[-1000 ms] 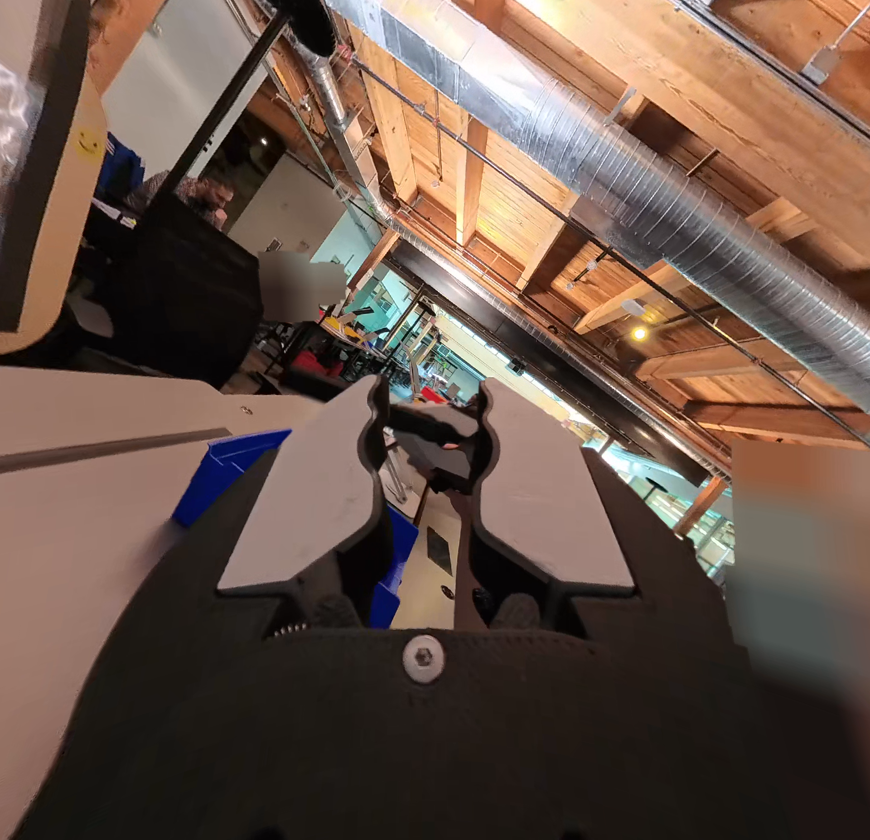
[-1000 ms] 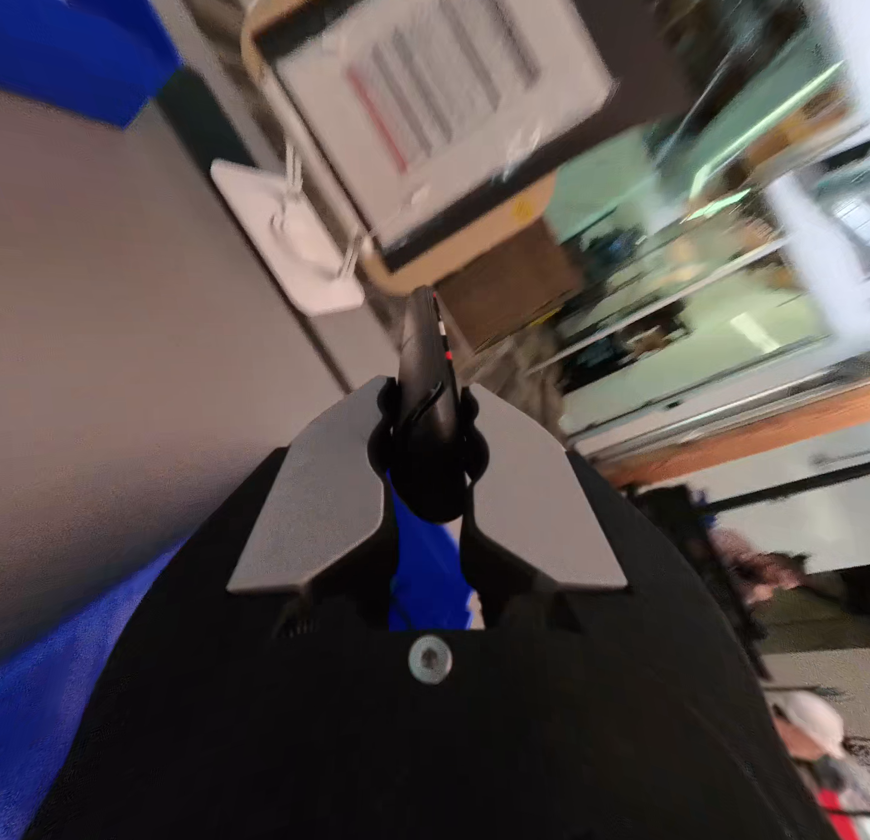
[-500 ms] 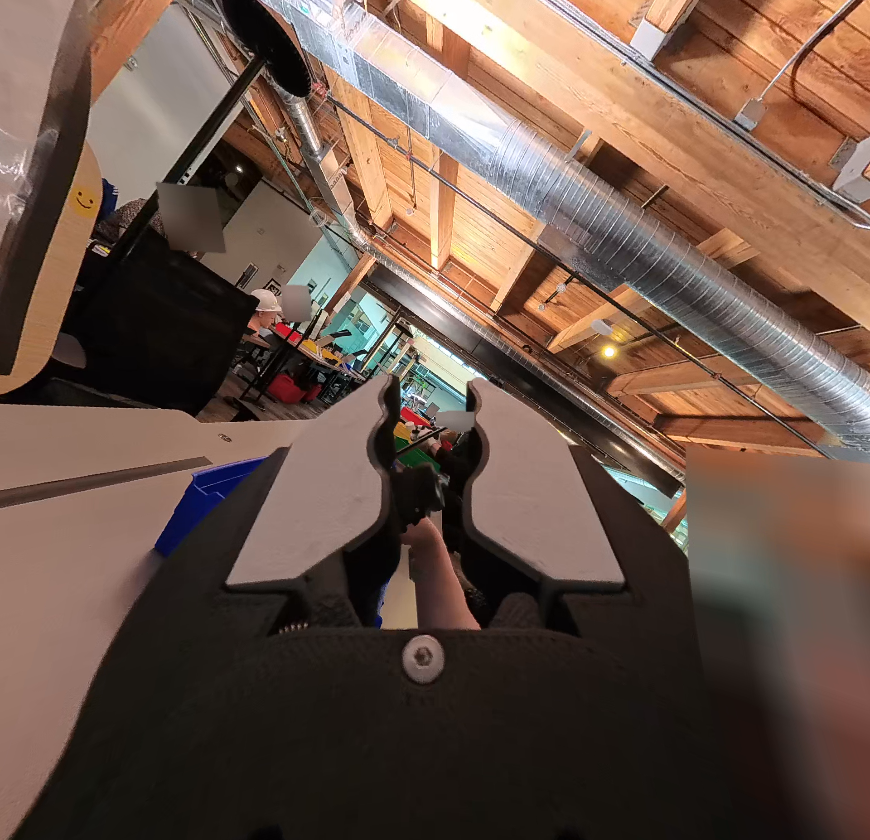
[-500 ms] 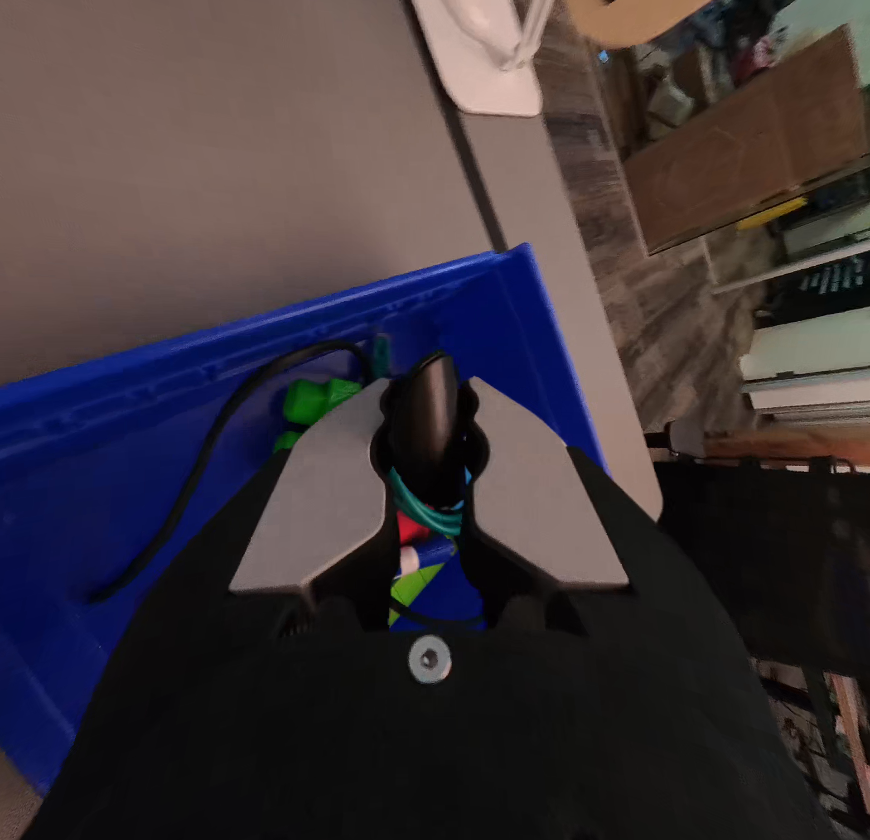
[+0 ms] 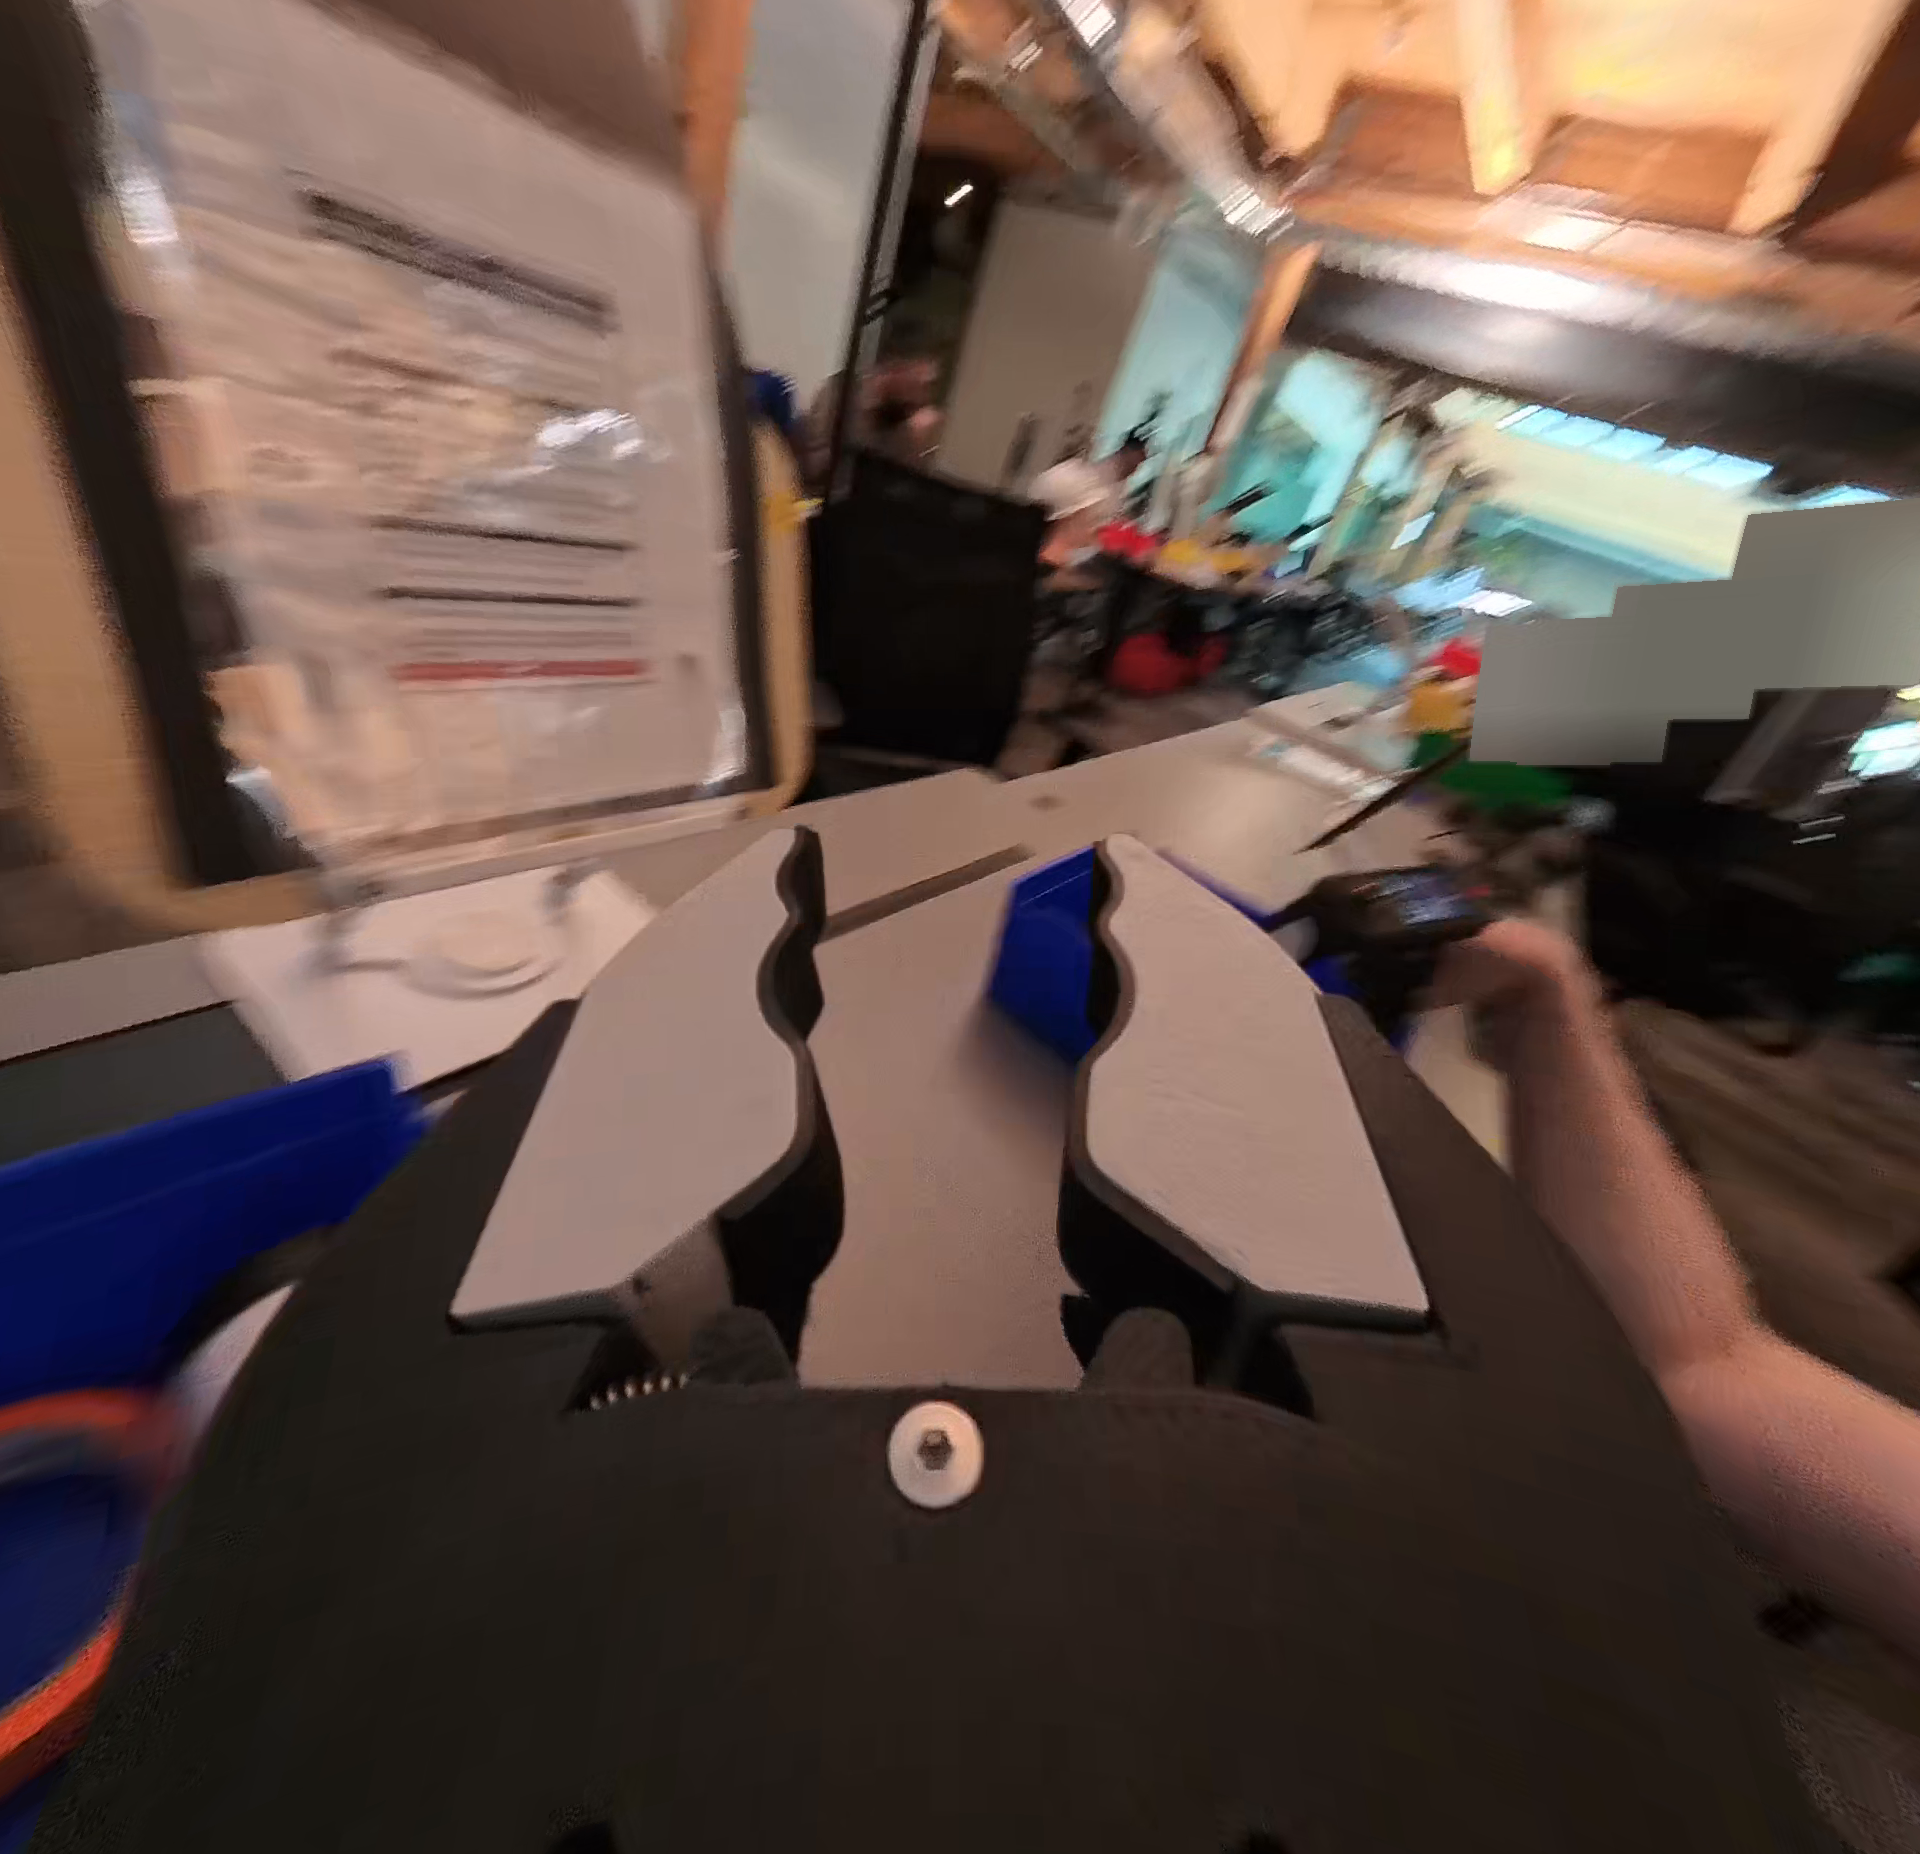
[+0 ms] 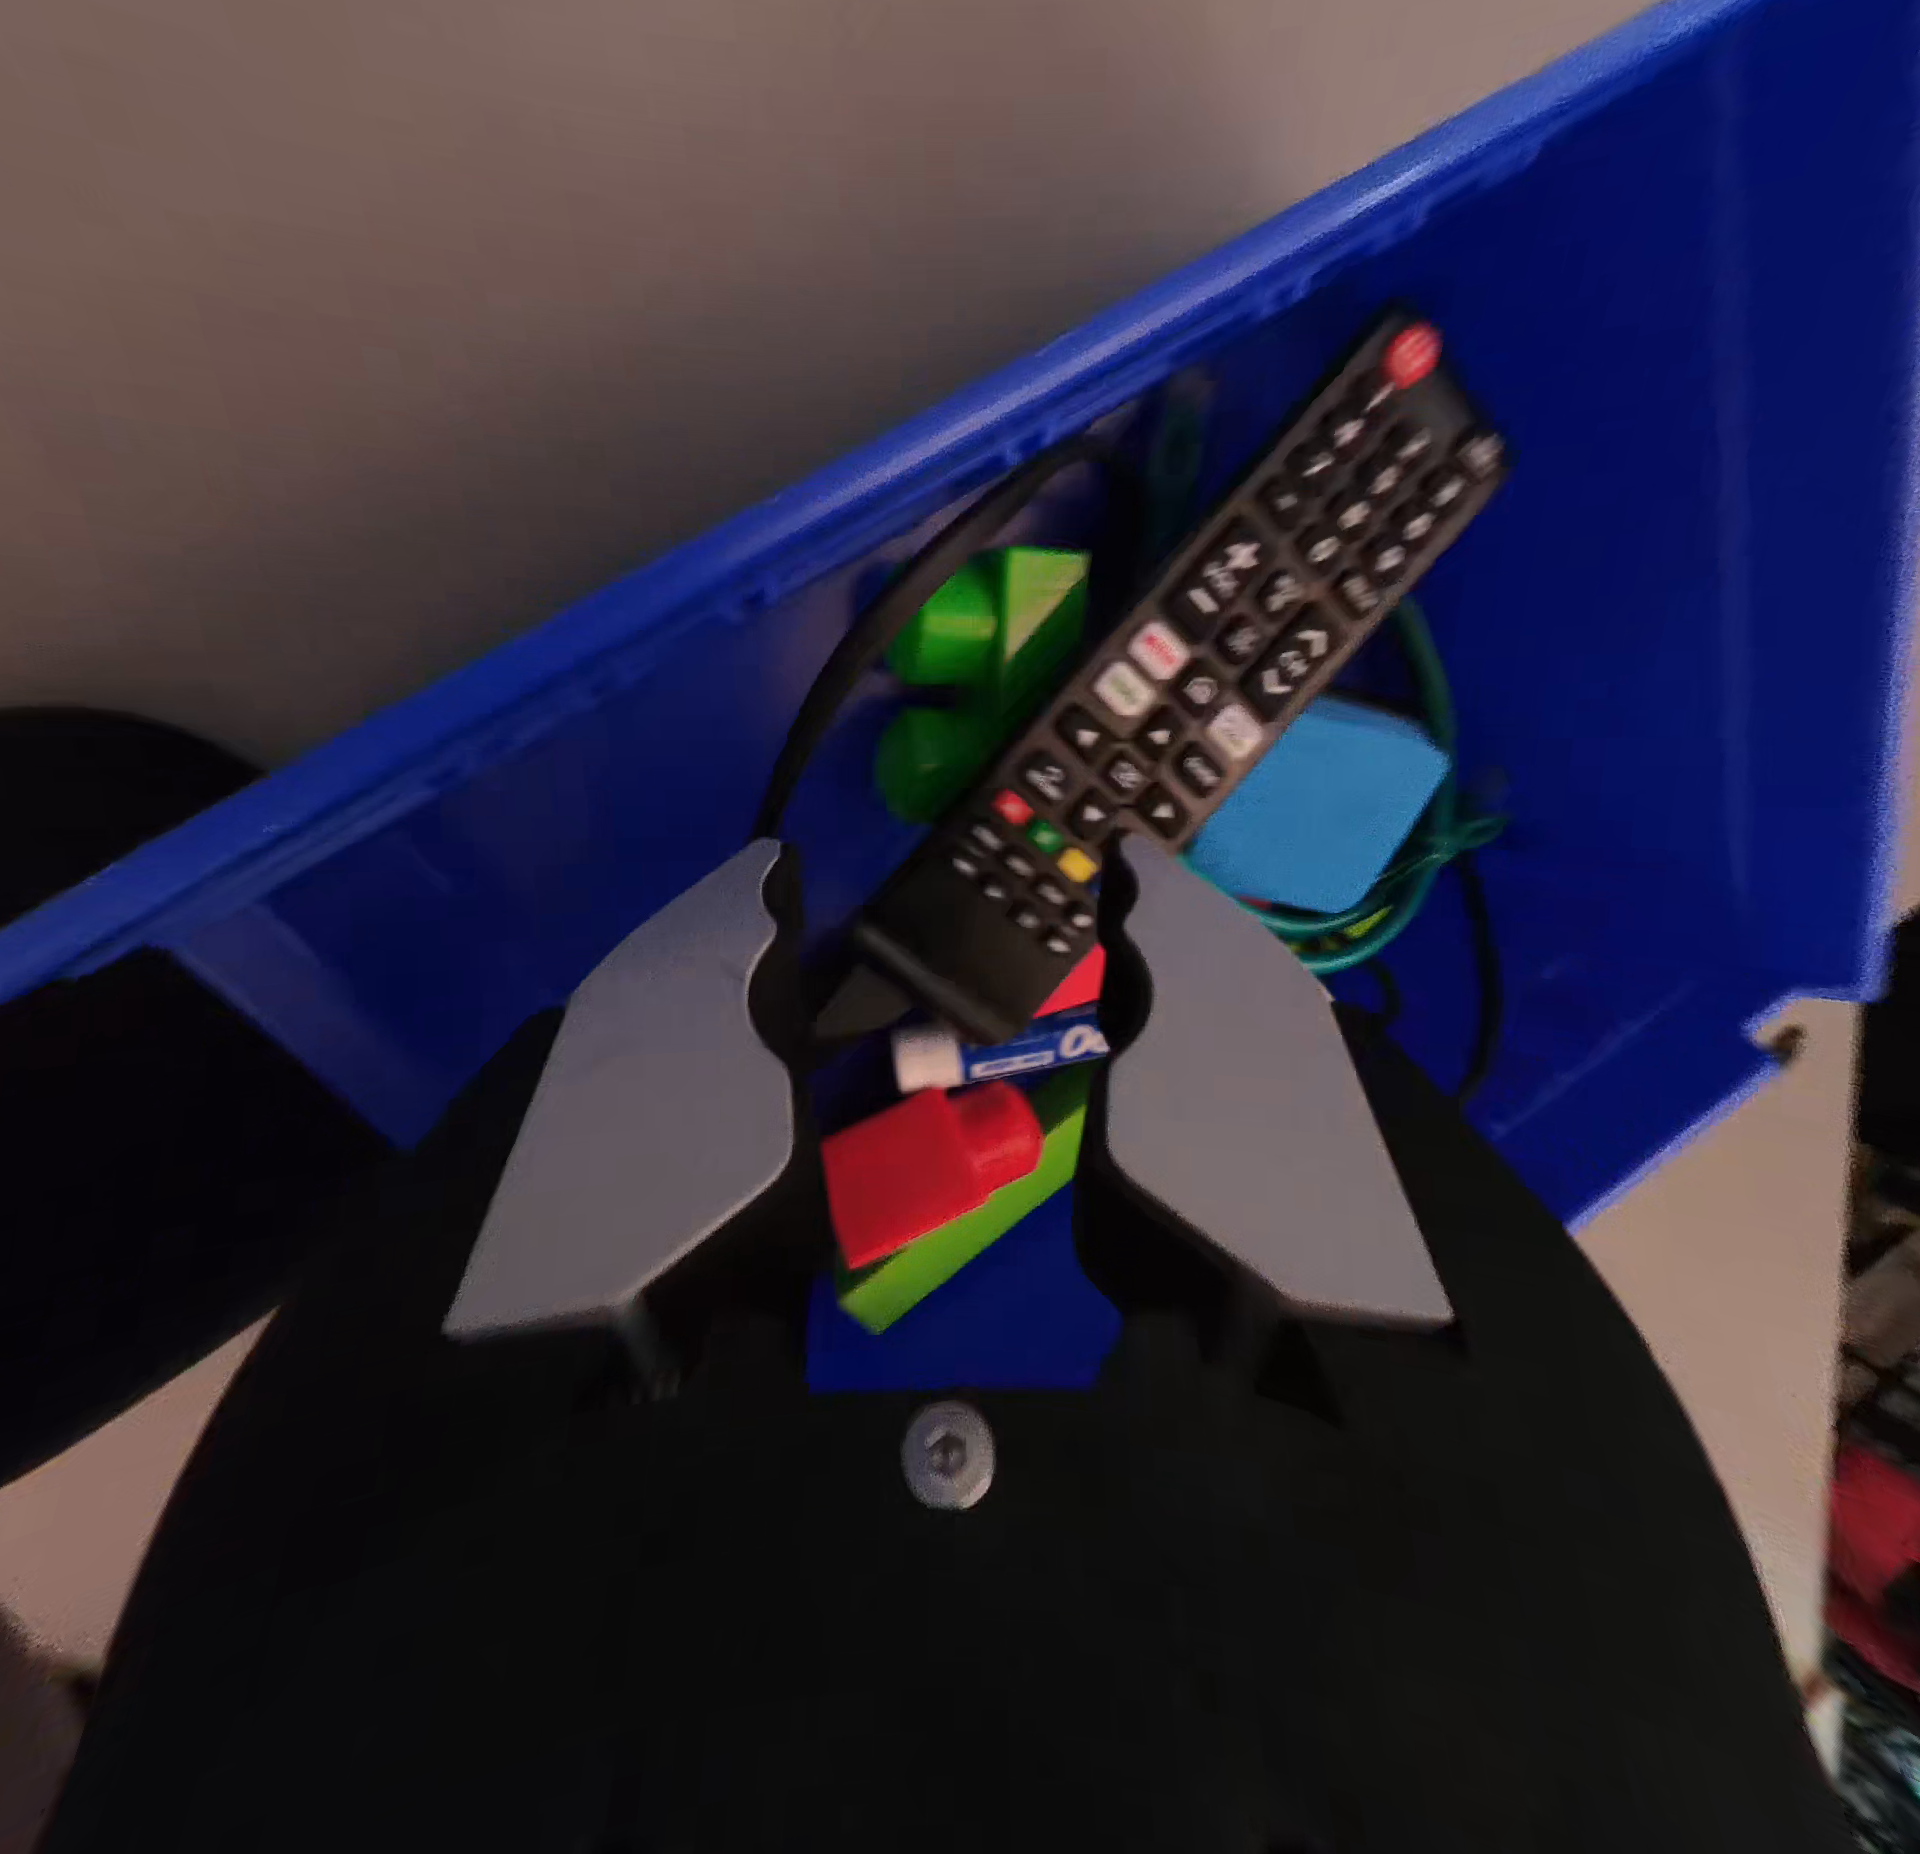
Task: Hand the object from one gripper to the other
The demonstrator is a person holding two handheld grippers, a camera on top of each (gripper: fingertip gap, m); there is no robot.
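Observation:
The black remote control (image 6: 1195,661) lies slanted inside the blue bin (image 6: 1662,454), on top of other items. My right gripper (image 6: 951,869) is open just above the bin, with the remote's near end between its fingertips and neither finger pressing it. My left gripper (image 5: 956,848) is open and empty over the grey table (image 5: 935,1129). In the left wrist view, the same blue bin (image 5: 1039,942) sits just behind the right finger, and the other gripper (image 5: 1392,911), held by a hand (image 5: 1527,983), hovers over it.
The bin also holds green blocks (image 6: 987,641), a light blue block (image 6: 1320,807), a red block (image 6: 925,1170), a marker (image 6: 987,1051) and a teal cable (image 6: 1434,848). A framed sign (image 5: 436,474) stands at the table's far left. A second blue bin (image 5: 187,1212) is near left. Spacing between my two grippers at the tips: around 50 cm.
My right gripper has opened and let go of the remote, which now lies in the blue bin. My left gripper has swung down from the ceiling toward the table and opened wider.

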